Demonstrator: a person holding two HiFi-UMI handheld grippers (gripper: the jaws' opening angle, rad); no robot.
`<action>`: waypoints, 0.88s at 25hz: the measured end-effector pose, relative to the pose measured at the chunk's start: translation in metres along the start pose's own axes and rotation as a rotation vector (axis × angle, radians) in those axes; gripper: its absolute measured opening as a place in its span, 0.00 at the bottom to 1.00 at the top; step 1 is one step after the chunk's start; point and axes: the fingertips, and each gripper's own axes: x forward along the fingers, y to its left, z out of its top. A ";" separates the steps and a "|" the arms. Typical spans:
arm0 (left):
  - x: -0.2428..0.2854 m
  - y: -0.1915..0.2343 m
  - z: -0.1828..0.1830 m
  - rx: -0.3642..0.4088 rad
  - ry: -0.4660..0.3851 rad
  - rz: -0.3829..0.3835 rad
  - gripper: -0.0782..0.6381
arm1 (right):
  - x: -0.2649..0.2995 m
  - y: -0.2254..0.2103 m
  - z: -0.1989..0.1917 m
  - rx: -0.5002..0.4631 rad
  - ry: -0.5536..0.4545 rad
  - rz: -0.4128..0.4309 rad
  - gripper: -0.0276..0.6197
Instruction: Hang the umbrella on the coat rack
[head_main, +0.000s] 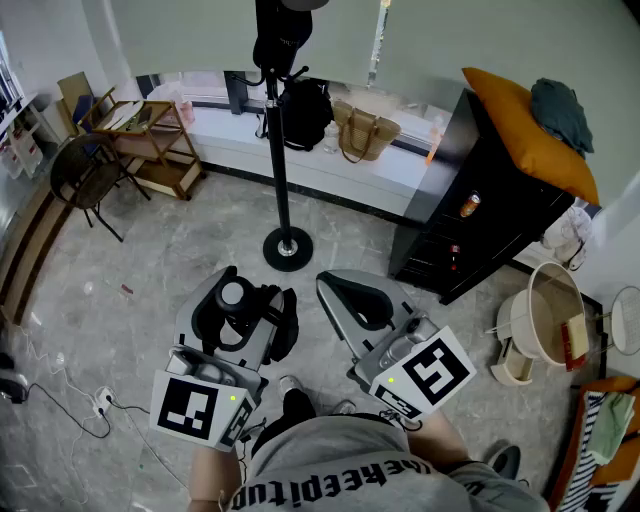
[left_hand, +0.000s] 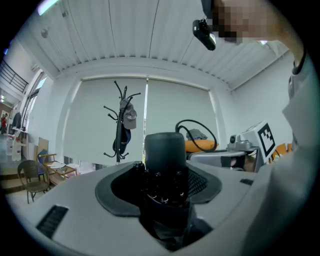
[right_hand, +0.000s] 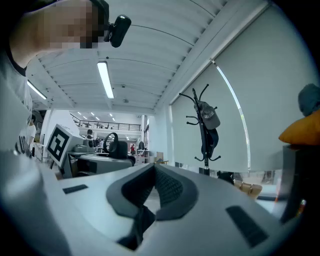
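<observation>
Grey marbled floor tiles (head_main: 150, 260) fill the room, glossy and veined. Along the floor's far edge runs a white window ledge (head_main: 330, 165), carrying a black bag (head_main: 305, 112) and a tan woven handbag (head_main: 365, 130). At the floor's far left corner stand a slatted wooden trolley (head_main: 150, 140) and a dark round-backed chair (head_main: 85, 180). On the right edge stands a black cabinet (head_main: 480, 240), topped with an orange cushion (head_main: 520, 130).

The coat rack (head_main: 287, 245), a thin black pole on a round disc base, stands near the floor's far edge, just before the ledge. A grey cap (left_hand: 130, 118) hangs from its curved hooks.

Both grippers are held level, side by side in front of the person's body, pointing towards the rack and well apart from it.

The left gripper (head_main: 248, 300) has its jaws spread wide and clamped on the umbrella (head_main: 232, 295), a folded black one with a smooth cylindrical handle and bunched fabric. The right gripper (head_main: 335, 285) holds nothing, and its ribbed dark pads meet at the tip. Both shells are matt grey plastic.
</observation>
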 end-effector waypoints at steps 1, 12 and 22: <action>0.000 0.001 0.000 0.003 0.000 0.003 0.46 | 0.001 0.001 0.000 -0.001 0.001 0.001 0.06; 0.006 0.022 -0.006 0.002 0.008 0.000 0.46 | 0.022 0.001 -0.003 -0.022 0.015 -0.006 0.06; 0.026 0.066 -0.012 0.008 0.011 -0.014 0.46 | 0.068 -0.006 -0.011 -0.003 0.003 -0.003 0.06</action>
